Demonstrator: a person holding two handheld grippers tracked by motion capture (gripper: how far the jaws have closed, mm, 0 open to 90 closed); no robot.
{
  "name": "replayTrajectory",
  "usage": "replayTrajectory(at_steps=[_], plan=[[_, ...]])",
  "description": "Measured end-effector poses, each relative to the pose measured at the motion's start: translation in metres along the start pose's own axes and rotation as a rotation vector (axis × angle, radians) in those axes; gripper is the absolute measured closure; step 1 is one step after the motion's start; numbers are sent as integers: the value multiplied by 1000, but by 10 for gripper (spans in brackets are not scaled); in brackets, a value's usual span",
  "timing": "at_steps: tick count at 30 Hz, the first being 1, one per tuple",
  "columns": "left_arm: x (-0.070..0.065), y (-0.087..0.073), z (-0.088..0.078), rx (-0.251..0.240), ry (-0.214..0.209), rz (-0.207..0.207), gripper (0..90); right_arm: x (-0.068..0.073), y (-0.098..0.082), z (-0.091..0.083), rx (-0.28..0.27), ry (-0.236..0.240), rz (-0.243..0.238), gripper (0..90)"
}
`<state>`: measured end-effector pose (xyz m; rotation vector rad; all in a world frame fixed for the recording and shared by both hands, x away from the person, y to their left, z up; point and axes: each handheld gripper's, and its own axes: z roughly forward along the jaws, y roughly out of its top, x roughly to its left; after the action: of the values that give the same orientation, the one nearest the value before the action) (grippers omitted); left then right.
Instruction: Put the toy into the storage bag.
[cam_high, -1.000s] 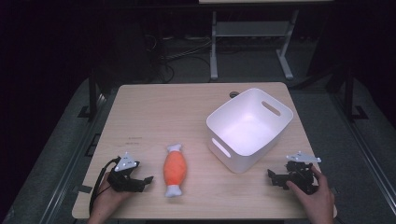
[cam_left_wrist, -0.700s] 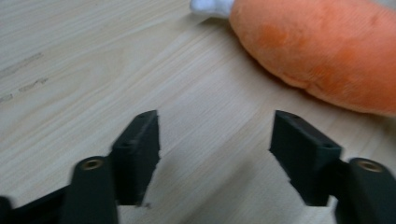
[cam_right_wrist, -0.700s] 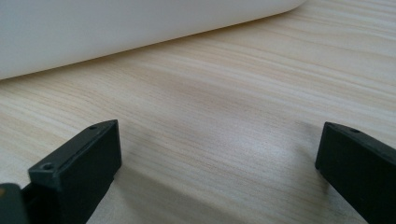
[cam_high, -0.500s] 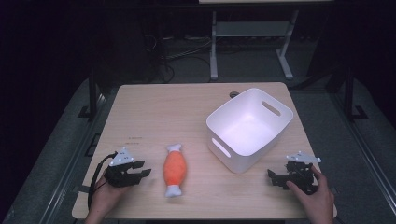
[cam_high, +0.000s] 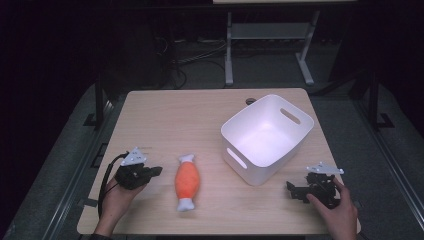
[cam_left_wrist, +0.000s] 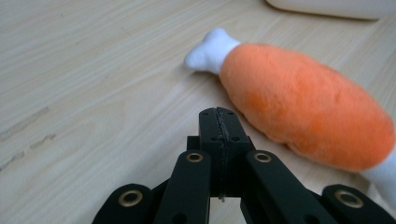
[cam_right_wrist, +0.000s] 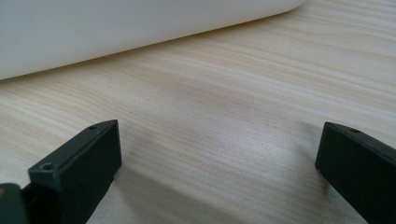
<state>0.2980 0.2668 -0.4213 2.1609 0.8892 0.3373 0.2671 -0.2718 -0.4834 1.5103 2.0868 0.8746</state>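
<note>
Your left claw (cam_high: 152, 170) has just been closing and now sits with its jaws pressed together on nothing, held just left of the orange plush drumstick with white ends (cam_high: 187, 181), not touching it. That toy lies flat on the pale wooden surface (cam_high: 180, 120), between your claws and near its front edge. Right of it stands the white plastic tub with handle slots (cam_high: 267, 137). Your right claw (cam_high: 291, 189) rests near the tub's front corner, jaws spread wide and empty.
</note>
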Motion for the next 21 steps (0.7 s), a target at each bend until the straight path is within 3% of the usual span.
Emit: replayTrajectory(at_steps=[11, 21], plan=[[4, 22, 12, -16, 4, 13, 897, 0, 0, 0, 0, 0, 0, 0], [15, 32, 25, -28, 49, 8, 897, 0, 0, 0, 0, 0, 0, 0]])
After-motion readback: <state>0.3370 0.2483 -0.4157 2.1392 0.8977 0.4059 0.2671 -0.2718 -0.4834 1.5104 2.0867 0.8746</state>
